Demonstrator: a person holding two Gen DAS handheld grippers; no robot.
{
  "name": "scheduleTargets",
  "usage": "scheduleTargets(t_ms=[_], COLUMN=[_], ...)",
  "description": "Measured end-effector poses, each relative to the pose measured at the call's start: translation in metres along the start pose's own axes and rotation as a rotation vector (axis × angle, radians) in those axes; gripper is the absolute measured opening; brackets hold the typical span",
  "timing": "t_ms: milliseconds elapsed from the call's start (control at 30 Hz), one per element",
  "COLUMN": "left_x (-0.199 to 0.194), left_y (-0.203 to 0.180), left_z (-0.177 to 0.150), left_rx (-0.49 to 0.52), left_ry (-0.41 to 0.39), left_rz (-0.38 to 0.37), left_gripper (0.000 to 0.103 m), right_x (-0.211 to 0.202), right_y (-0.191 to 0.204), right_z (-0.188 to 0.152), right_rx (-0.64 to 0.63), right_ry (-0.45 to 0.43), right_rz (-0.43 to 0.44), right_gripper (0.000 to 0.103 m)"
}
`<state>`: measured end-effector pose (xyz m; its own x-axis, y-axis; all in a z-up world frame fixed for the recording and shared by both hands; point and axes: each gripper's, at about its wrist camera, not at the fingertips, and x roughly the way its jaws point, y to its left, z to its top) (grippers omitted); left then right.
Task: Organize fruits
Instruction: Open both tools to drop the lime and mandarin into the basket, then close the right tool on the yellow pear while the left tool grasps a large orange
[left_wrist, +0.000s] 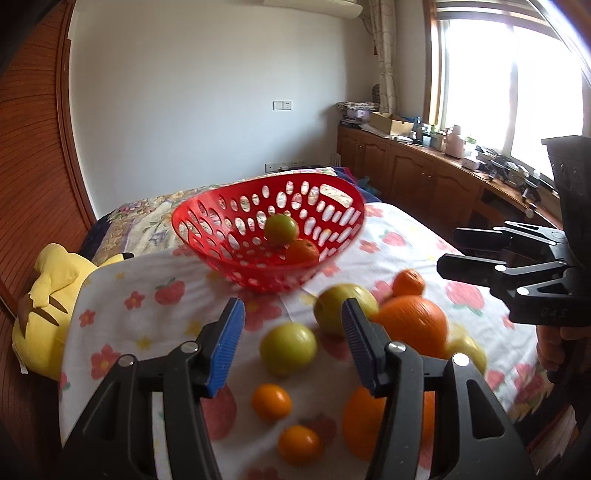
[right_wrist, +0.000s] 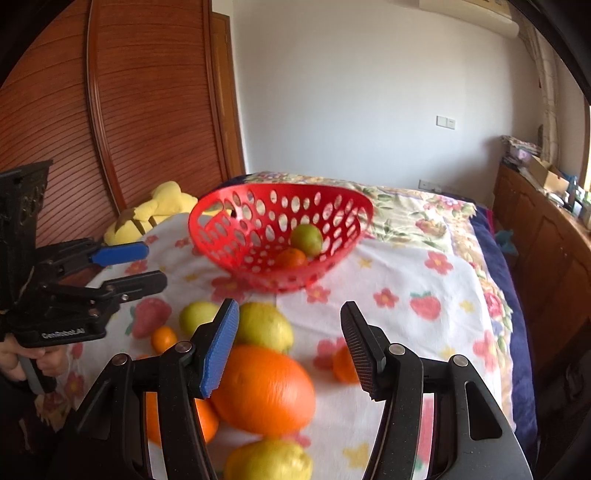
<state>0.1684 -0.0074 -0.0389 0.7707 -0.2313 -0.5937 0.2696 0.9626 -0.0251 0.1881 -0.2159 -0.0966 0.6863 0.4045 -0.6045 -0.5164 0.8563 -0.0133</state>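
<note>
Left gripper (left_wrist: 291, 332) fingers are standing wide apart, holding nothing, above a green fruit (left_wrist: 288, 349) on the bed (left_wrist: 406, 236). Right gripper (right_wrist: 290, 338) fingers are also gaping empty over a large orange (right_wrist: 264, 389). Left body is reading "GenRobot.AI".

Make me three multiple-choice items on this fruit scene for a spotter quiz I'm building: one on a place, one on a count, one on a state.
1. Where does the red basket stand?
A. On the wooden cabinet
B. On the flower-printed cloth, beyond the loose fruit
C. On the floor

2. How many fruits lie in the basket?
A. None
B. Two
C. Five

3. How do the two grippers stand?
A. Both open and empty
B. Both shut on fruit
C. Left shut on the basket rim

Answers:
1 B: the basket sits on the cloth behind the scattered fruit.
2 B: a green fruit and a small orange show inside it.
3 A: the left gripper and the right gripper have their jaws spread, with nothing between them.
</note>
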Motion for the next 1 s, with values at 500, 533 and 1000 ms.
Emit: scheduleTargets(t_ms=[500, 533, 1000], left_x=[-0.031, -0.030, -0.039], left_y=[-0.018, -0.018, -0.035], left_z=[-0.040, -0.041, -0.049], left_rx=[-0.041, -0.042, -0.029], left_ry=[0.004, 0.007, 0.001], left_rz=[-0.040, -0.039, -0.061], left_gripper=[0.059, 0.059, 0.060], right_x=[-0.030, -0.029, -0.020], right_y=[0.022, 0.023, 0.014], right_z=[-0.059, -0.063, -0.092], right_rx=[0.065, 0.067, 0.134], right_ry=[-0.006, -0.005, 0.019], right_rz=[-0.017, -0.021, -0.017], right_gripper=[0.064, 0.064, 0.067])
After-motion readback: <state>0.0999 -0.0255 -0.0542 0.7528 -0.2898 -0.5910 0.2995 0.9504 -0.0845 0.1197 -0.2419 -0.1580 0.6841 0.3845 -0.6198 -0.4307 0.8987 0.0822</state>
